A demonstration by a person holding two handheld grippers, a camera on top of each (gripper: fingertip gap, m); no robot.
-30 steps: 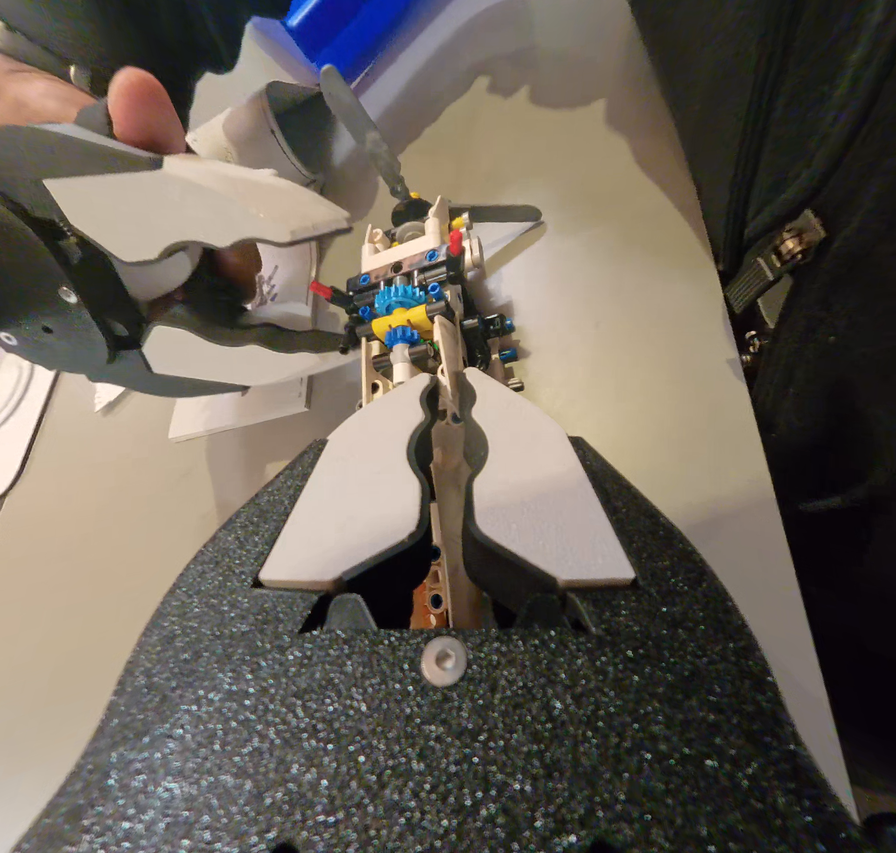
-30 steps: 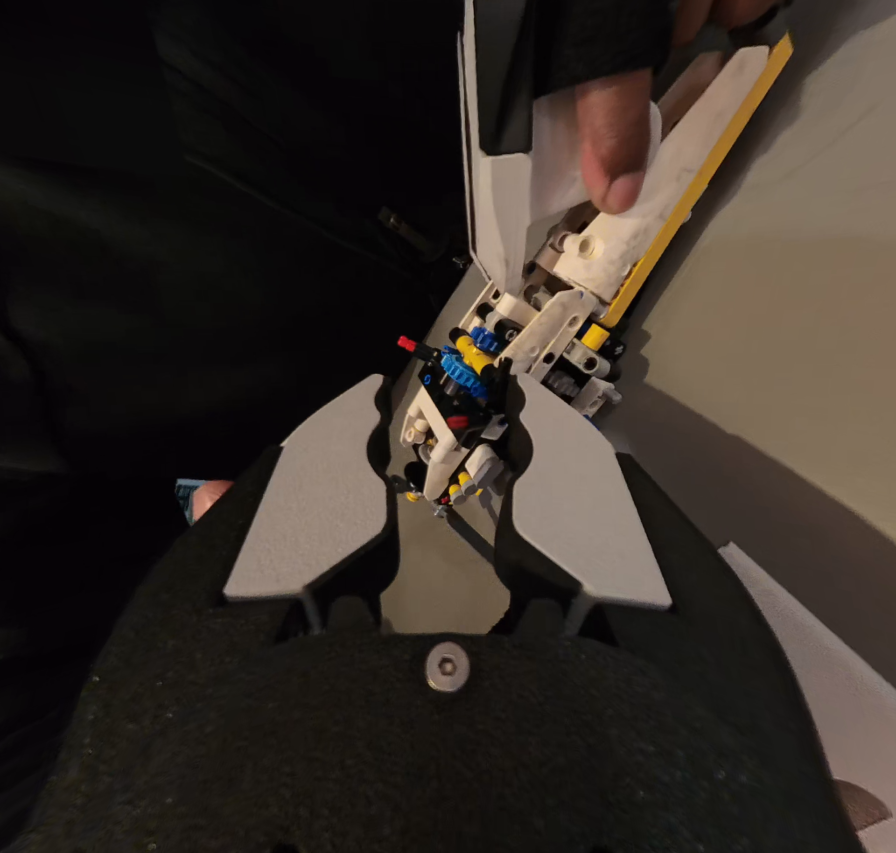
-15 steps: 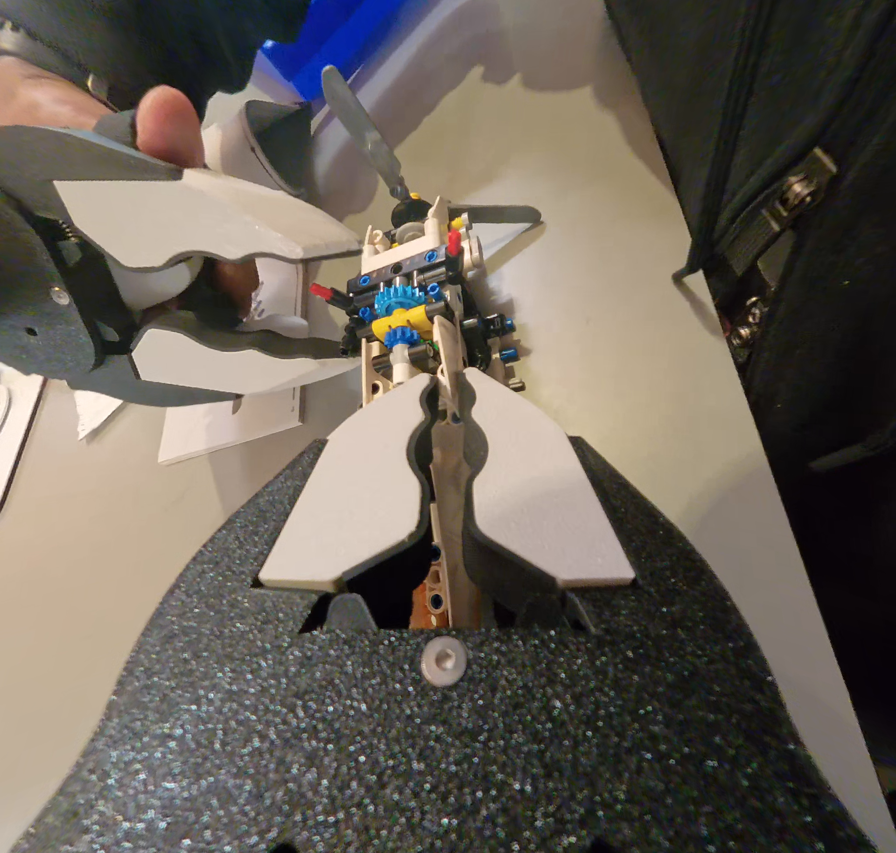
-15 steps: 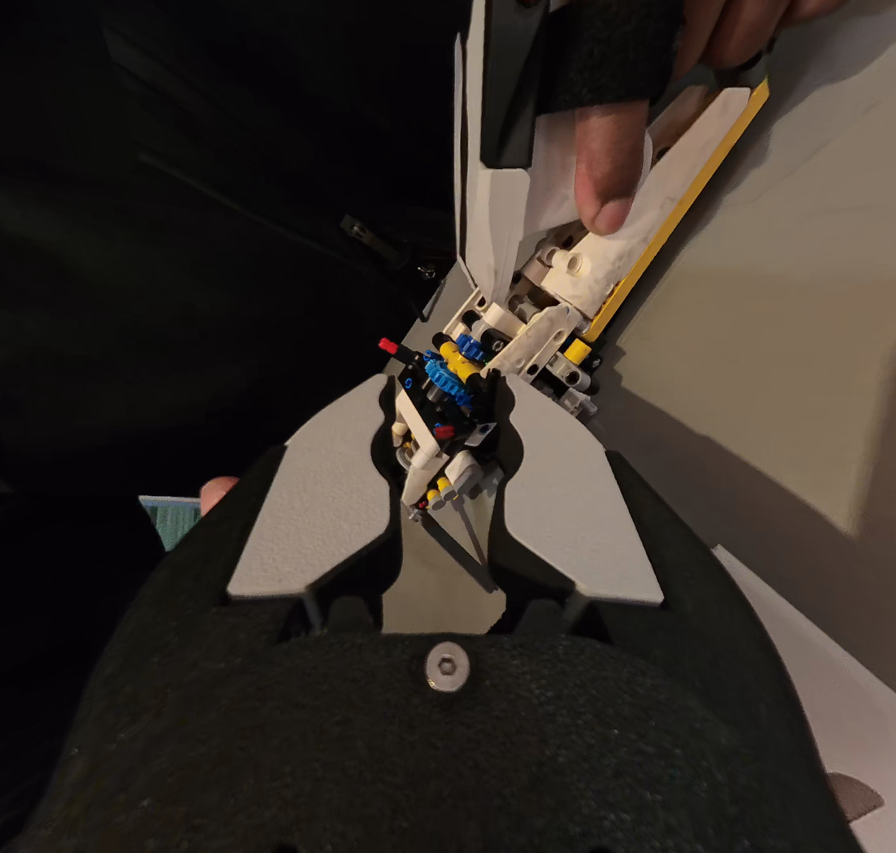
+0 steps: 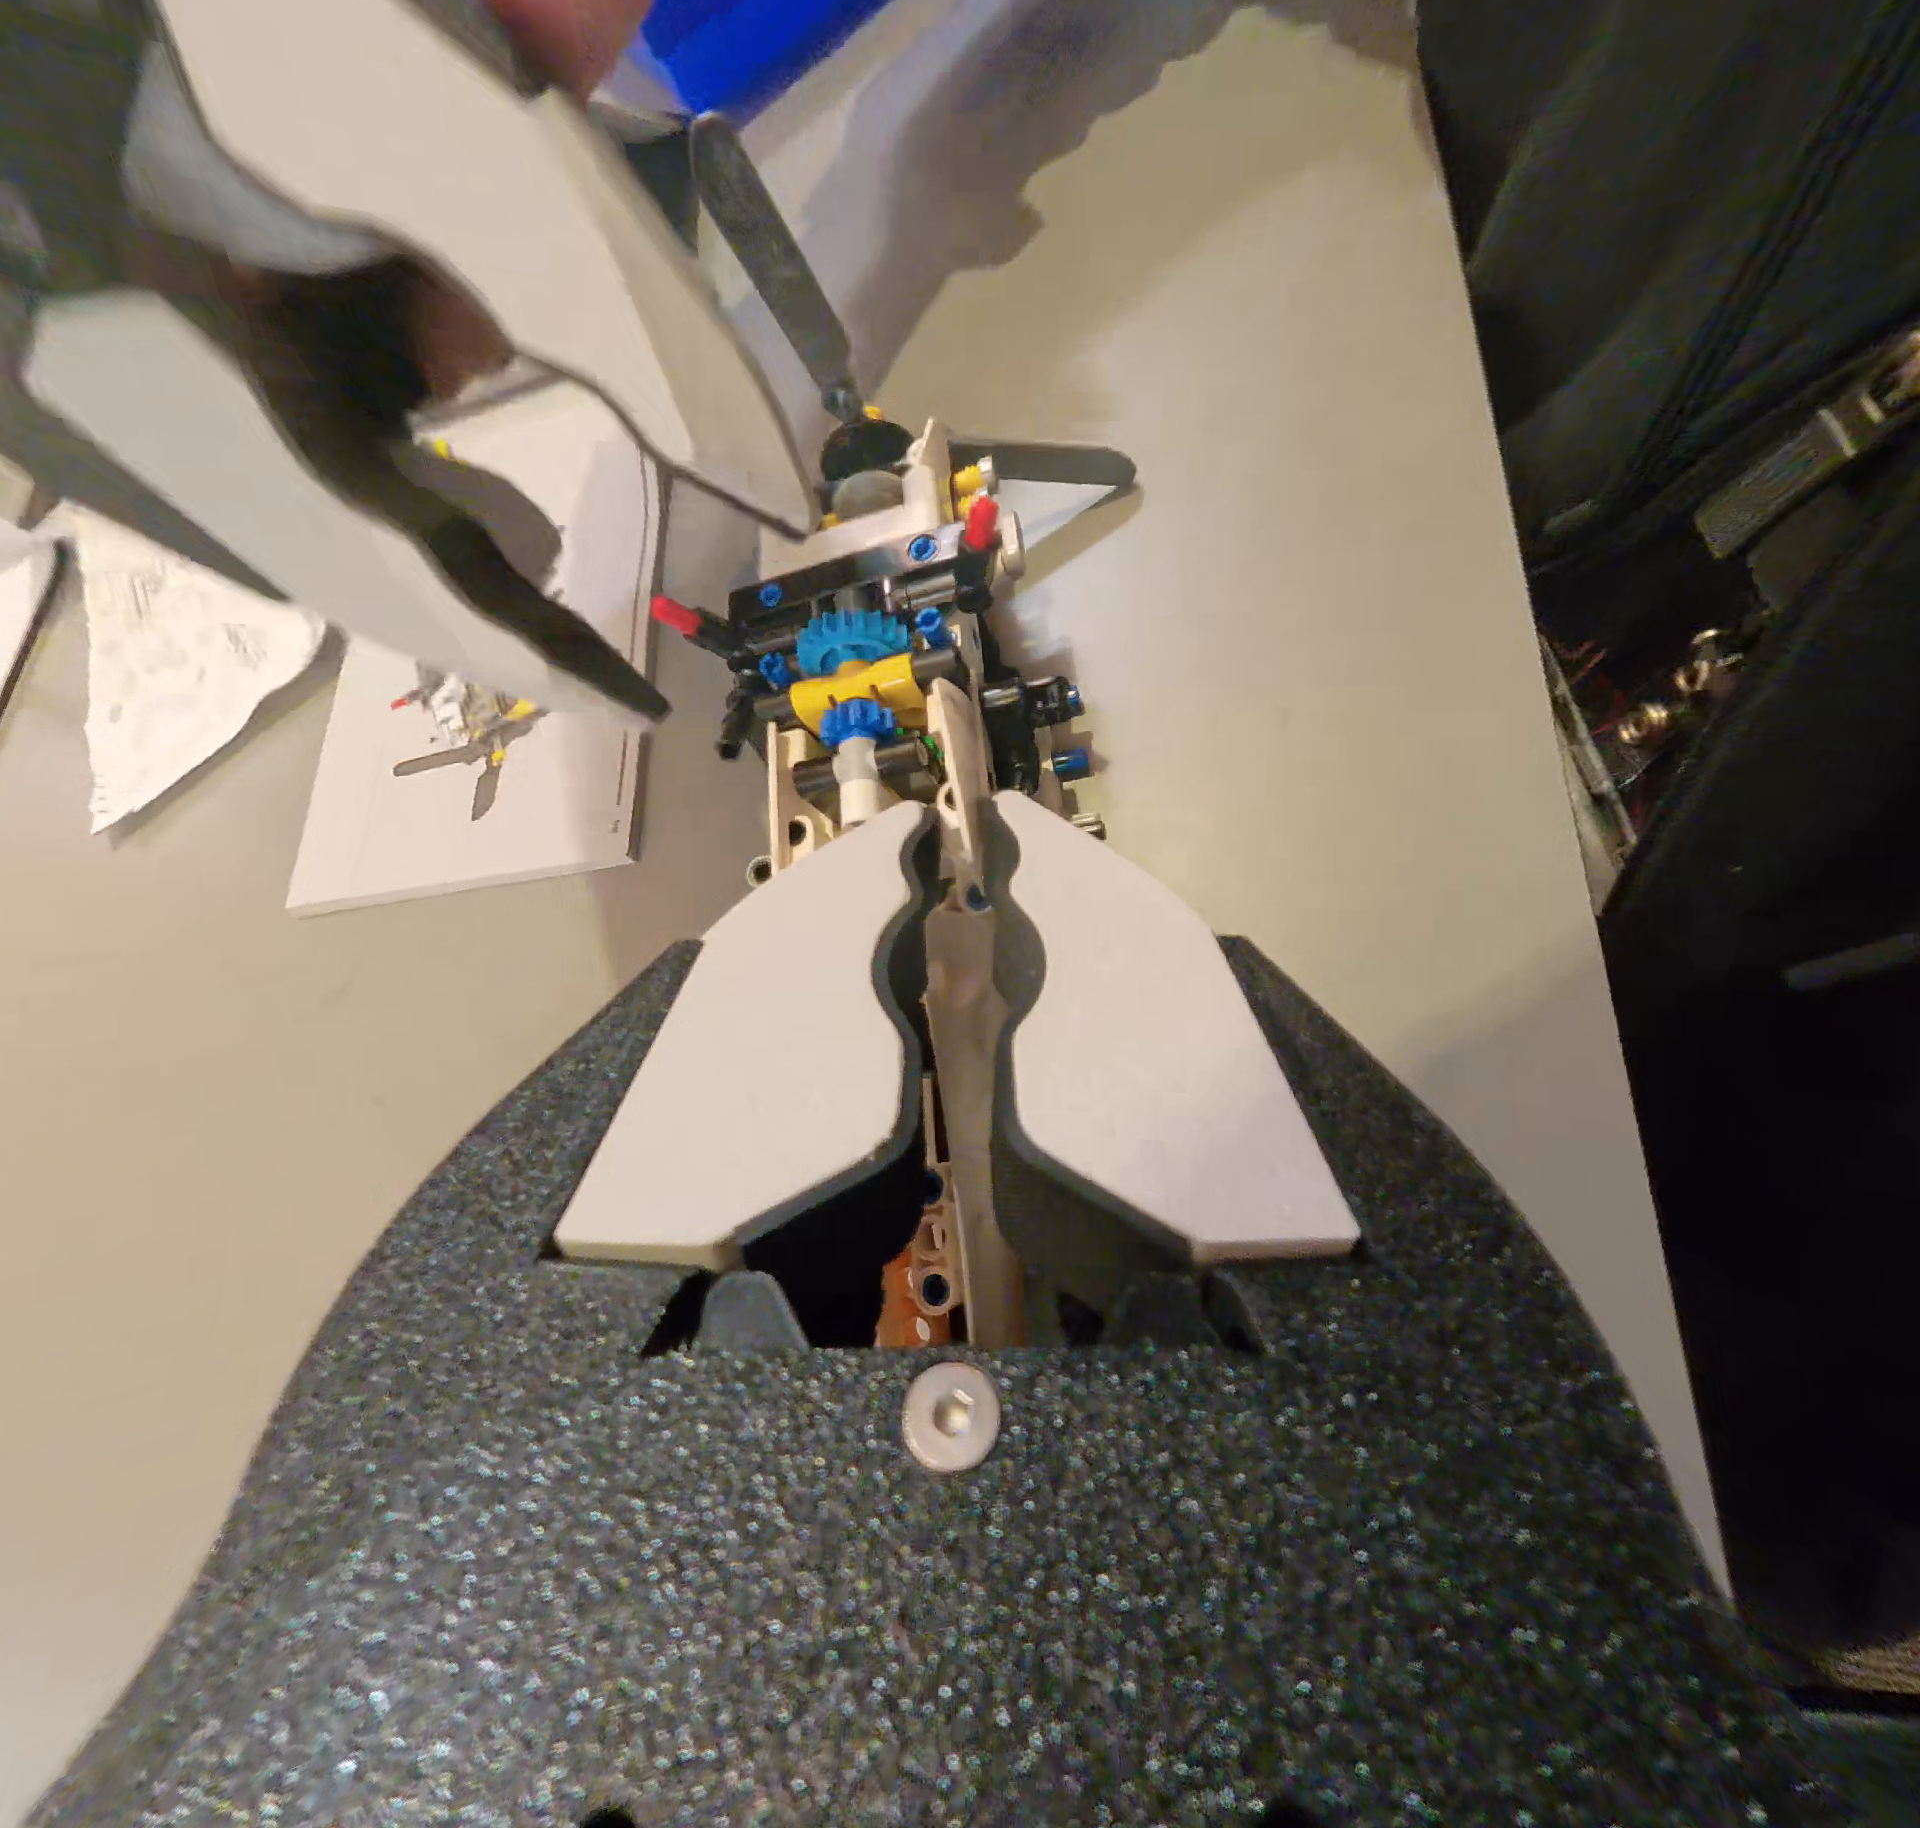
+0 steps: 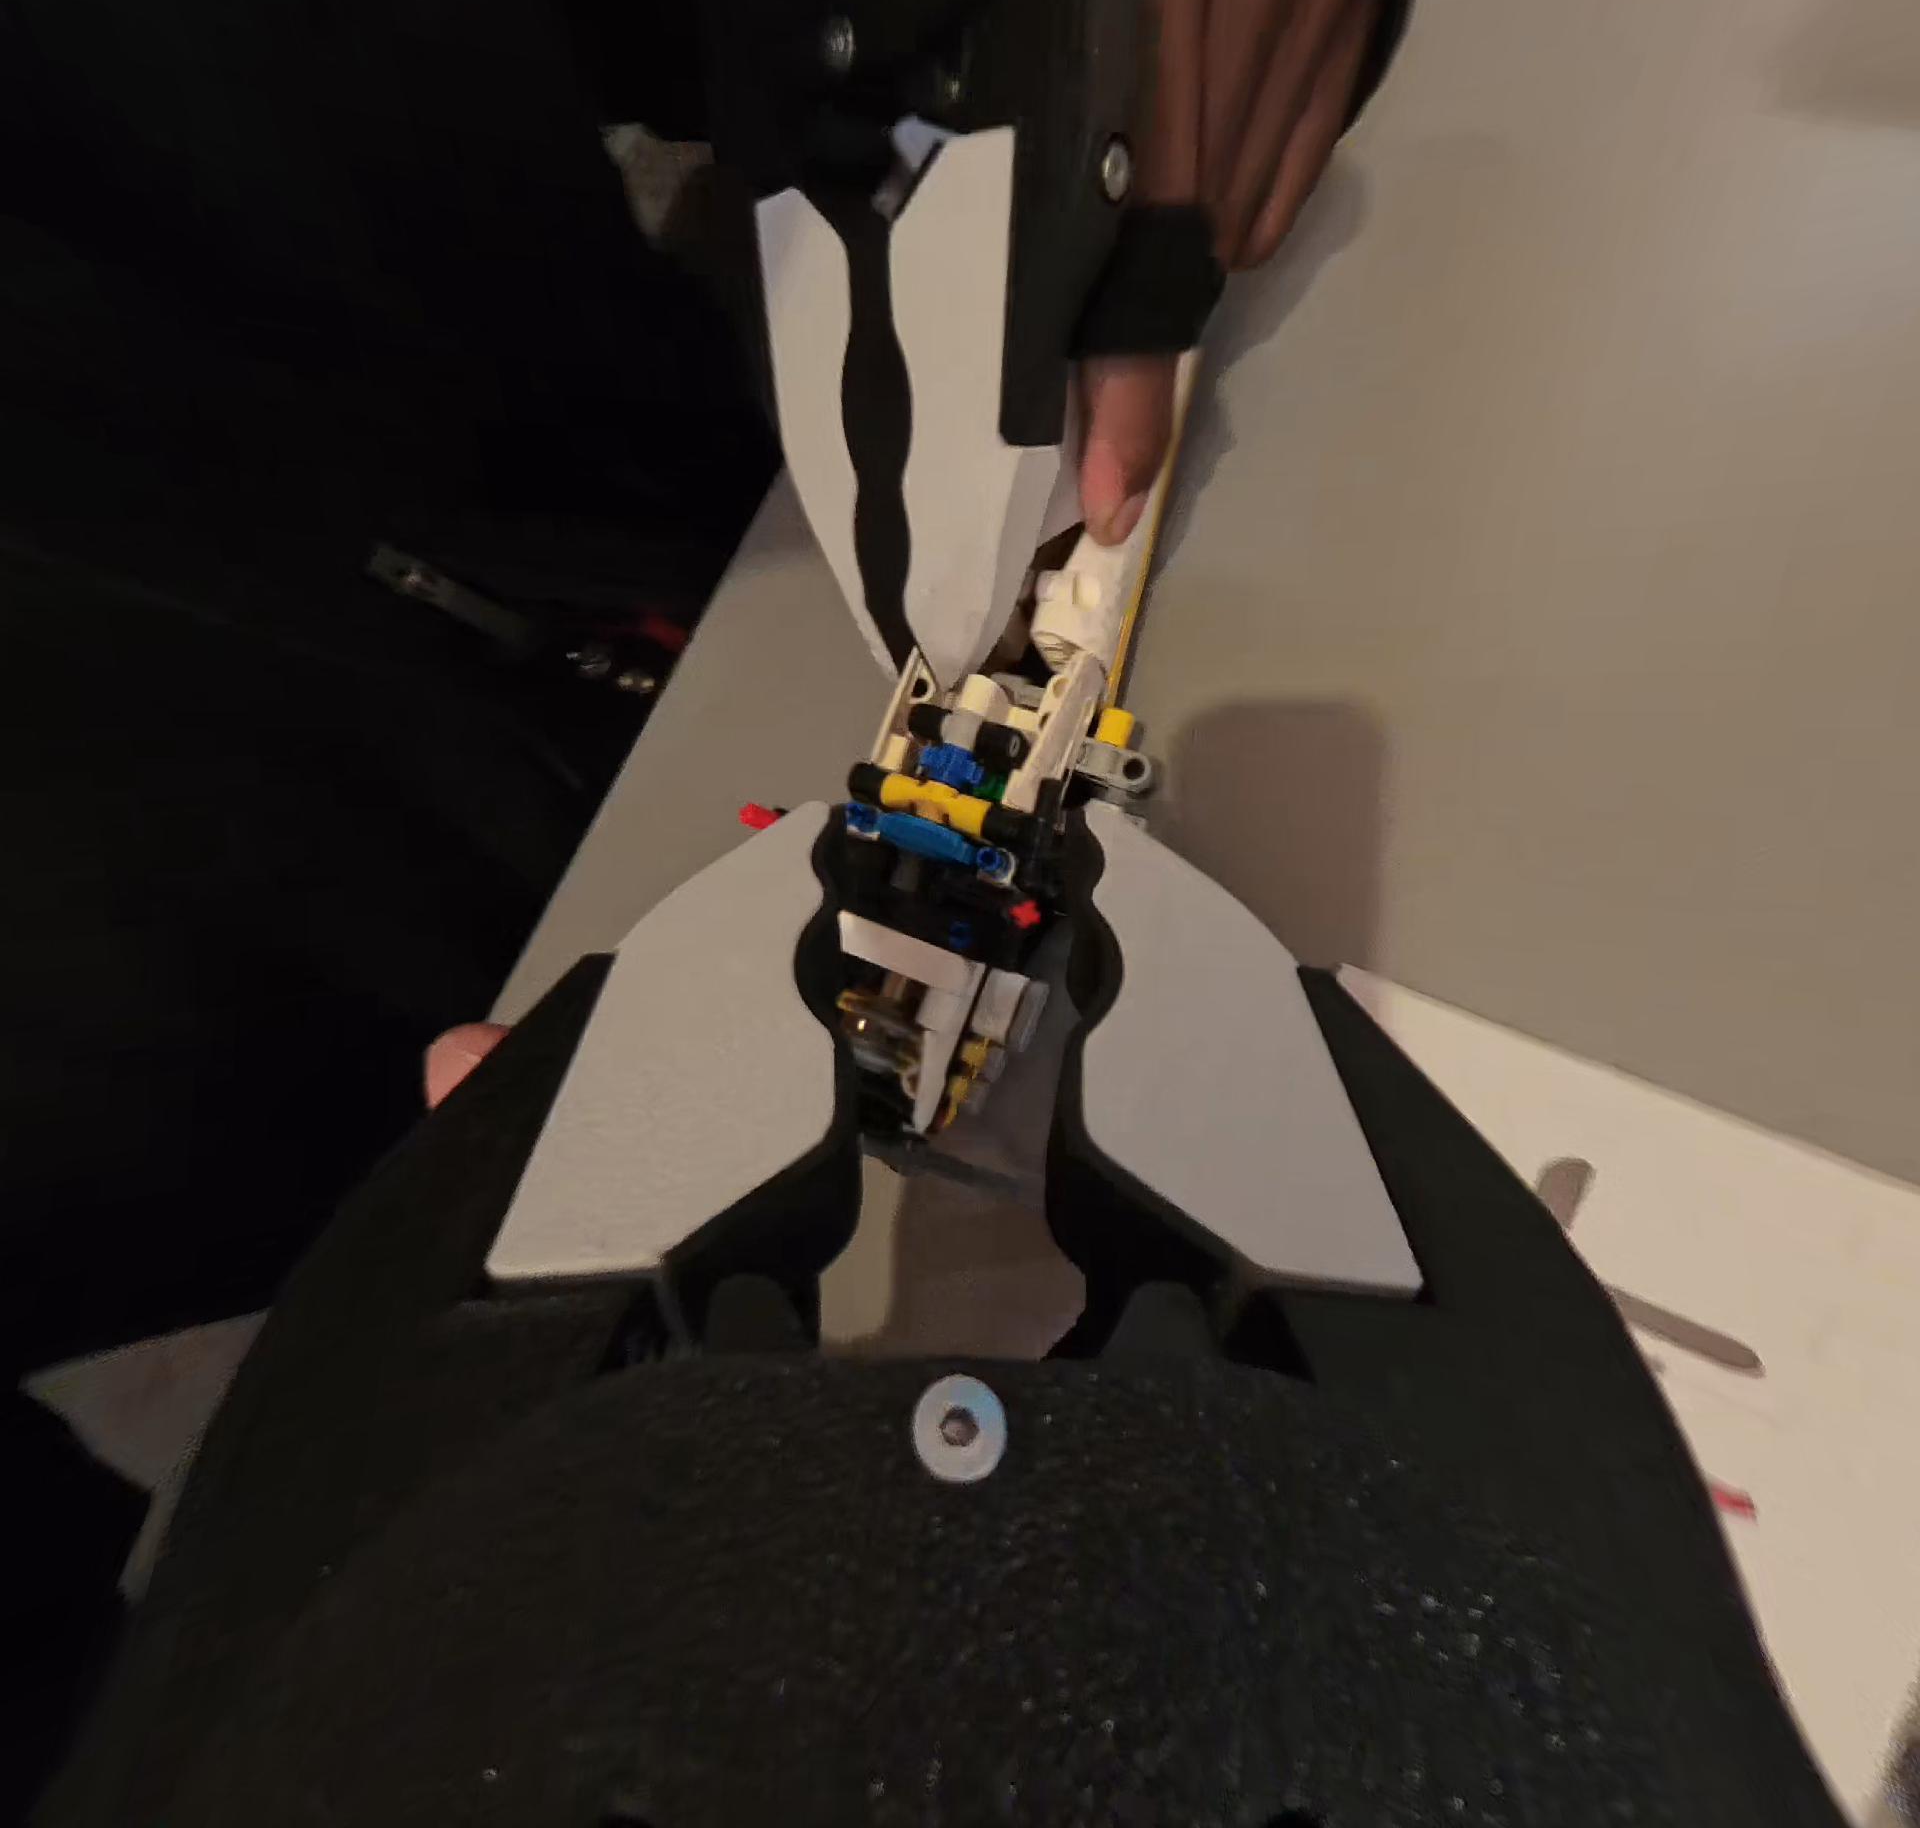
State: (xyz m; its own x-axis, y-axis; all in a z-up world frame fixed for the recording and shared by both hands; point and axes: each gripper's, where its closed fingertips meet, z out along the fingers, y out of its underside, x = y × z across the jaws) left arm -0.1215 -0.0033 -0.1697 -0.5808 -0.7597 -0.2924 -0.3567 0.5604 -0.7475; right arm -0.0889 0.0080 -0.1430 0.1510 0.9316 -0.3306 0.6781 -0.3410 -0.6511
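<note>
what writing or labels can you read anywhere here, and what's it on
None I can give as text.
Instruction booklet: shows a drawing of the model; a small mark near its lower corner is too small to read.
Loose paper sheets: print is blurred.
Brick model, left gripper and right gripper: no visible writing.
</note>
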